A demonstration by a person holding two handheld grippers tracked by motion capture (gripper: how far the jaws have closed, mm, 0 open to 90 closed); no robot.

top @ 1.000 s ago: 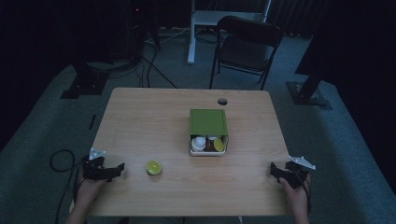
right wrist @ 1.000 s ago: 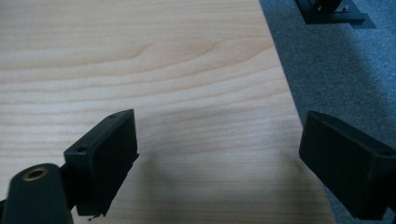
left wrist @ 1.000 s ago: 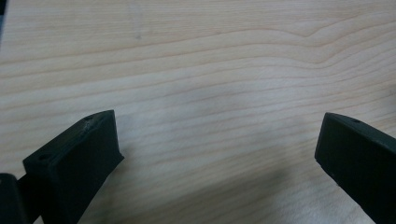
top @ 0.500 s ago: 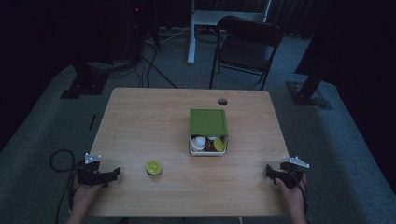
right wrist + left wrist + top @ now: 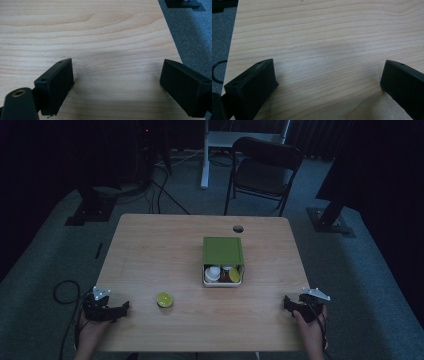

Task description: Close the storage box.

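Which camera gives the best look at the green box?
The high view: the green box sits mid-table, its open front showing small containers inside. Both gripper views look at bare wooden tabletop between open jaws instead.

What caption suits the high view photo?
Two hand-held tools, left tool and right tool, rest open at a wooden table with a green box.

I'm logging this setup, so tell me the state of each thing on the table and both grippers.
green box: lid slid back, near end open, small containers visible inside
lime-coloured round item: loose on the table, apart from the box
left gripper: open, empty
right gripper: open, empty
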